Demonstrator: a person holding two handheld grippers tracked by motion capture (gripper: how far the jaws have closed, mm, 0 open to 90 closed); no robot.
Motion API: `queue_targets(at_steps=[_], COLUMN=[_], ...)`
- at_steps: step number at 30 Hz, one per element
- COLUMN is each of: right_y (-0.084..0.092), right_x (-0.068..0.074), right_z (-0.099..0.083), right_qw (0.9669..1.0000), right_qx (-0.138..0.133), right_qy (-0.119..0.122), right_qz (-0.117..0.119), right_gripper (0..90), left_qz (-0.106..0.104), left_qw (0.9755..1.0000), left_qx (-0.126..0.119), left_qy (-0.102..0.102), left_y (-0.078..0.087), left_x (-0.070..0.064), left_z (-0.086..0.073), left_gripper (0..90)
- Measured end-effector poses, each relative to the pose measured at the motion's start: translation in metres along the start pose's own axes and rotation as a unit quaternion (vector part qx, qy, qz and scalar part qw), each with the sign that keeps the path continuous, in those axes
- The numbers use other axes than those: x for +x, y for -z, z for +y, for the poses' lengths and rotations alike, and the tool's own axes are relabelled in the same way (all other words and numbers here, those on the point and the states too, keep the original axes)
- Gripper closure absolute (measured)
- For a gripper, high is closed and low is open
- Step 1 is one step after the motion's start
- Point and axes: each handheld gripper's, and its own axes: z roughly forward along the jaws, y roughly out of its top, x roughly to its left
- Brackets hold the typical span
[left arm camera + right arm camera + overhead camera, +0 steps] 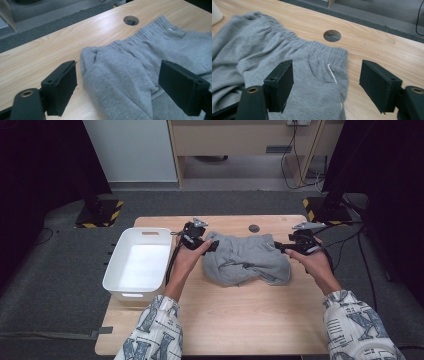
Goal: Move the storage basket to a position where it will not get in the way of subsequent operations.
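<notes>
We see both grippers, left [212, 245] and right [278, 247], spread over the grey shorts [246, 258], apparently not pinching them.

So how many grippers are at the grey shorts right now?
2: the left gripper at the shorts' left end, the right gripper at their right end.

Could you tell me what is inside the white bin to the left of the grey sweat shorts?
The white bin shows a bare white floor with nothing lying in it. Its near wall hides a strip of the floor just behind it, so that part cannot be checked.
</notes>
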Motion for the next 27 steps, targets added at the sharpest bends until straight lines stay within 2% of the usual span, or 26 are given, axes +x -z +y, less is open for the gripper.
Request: queue_targets(at_steps=[2,5,8,11,14,16,18,27], right_y=[0.001,0.004,0.006,0.008,0.01,0.012,0.015,0.019], right_x=[0.003,0.006,0.009,0.011,0.013,0.014,0.015,0.025], right_z=[-0.001,-0.003,-0.006,-0.007,-0.007,-0.007,-0.008,-0.016], right_qw=[1.0,0.9998,0.9997,0.9996,0.9995,0.9996,0.9994,0.9988], right_qx=[-0.002,-0.005,-0.006,-0.006,-0.007,-0.01,-0.015,-0.012], right_qy=[0.0,0.01,0.016,0.02,0.021,0.017,0.024,0.032], right_qz=[0.008,0.015,0.018,0.02,0.022,0.021,0.023,0.035], right_gripper=[25.1,31.5,37.8,40.2,42.0,44.8,47.5,53.9], left_qz=[-0.005,-0.005,-0.005,-0.007,-0.011,-0.015,-0.017,-0.022], left_qw=[1.0,1.0,1.0,0.9999,0.9999,0.9998,0.9997,0.9994], left_qx=[0.005,-0.003,-0.003,-0.001,-0.009,-0.01,-0.009,-0.007], left_qy=[-0.003,-0.005,-0.007,-0.009,-0.008,-0.012,-0.015,-0.025], left_y=[0.001,0.005,0.006,0.006,0.008,0.009,0.01,0.016], left_x=[-0.002,-0.005,-0.008,-0.009,-0.011,-0.013,-0.015,-0.024], left_z=[-0.001,-0.004,-0.008,-0.011,-0.013,-0.015,-0.017,-0.026], left_gripper=[10.0,9.7,10.3,10.8,11.4,11.4,11.9,15.3])
